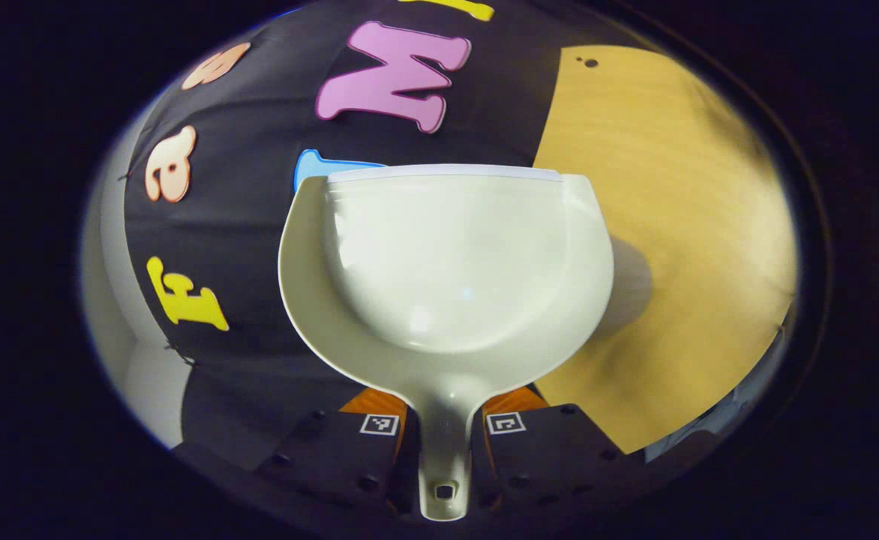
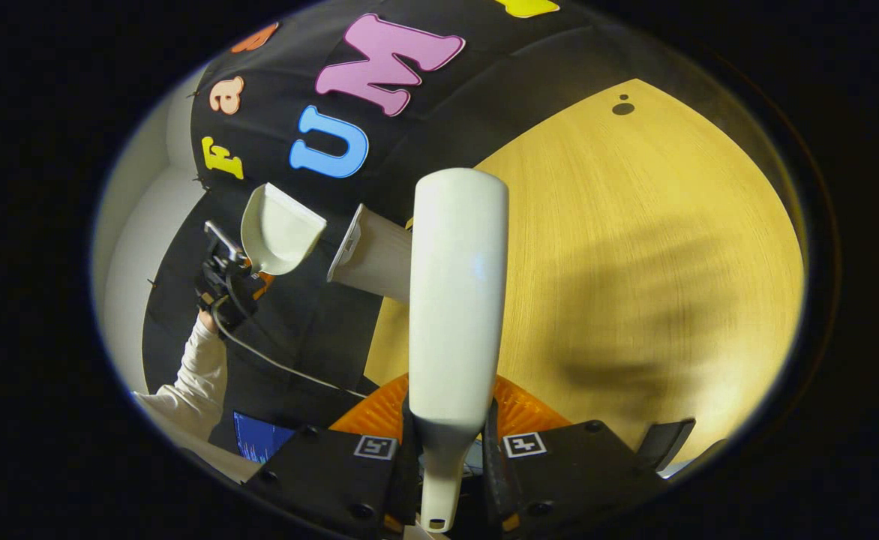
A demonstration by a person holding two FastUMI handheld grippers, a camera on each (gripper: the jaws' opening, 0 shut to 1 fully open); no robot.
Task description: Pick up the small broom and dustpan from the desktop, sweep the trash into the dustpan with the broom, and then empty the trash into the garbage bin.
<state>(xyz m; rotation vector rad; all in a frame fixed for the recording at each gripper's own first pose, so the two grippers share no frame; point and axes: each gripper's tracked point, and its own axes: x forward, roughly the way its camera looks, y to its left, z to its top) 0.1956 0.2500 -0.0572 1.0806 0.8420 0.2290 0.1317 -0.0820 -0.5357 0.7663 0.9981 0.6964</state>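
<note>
A white dustpan (image 1: pixel 447 262) is held up by its handle, with my left gripper (image 1: pixel 443 450) shut on that handle. Its scoop looks empty and faces the black cloth wall. In the right gripper view the same dustpan (image 2: pixel 278 229) hangs off the table's edge, close to the rim of a white garbage bin (image 2: pixel 376 259). The left gripper (image 2: pixel 226 281) sits behind it in a hand with a pale sleeve (image 2: pixel 199 367). My right gripper (image 2: pixel 448 450) is shut on the white broom (image 2: pixel 456 300), which points forward over the table; its bristles are hidden.
The wooden tabletop (image 2: pixel 634 262) spreads to the right, with a small dark hole (image 2: pixel 623 107) near its far side. The tabletop (image 1: pixel 672 247) also lies right of the dustpan. A cable (image 2: pixel 282 367) trails from the left gripper. A lit screen (image 2: pixel 259 442) shows low down.
</note>
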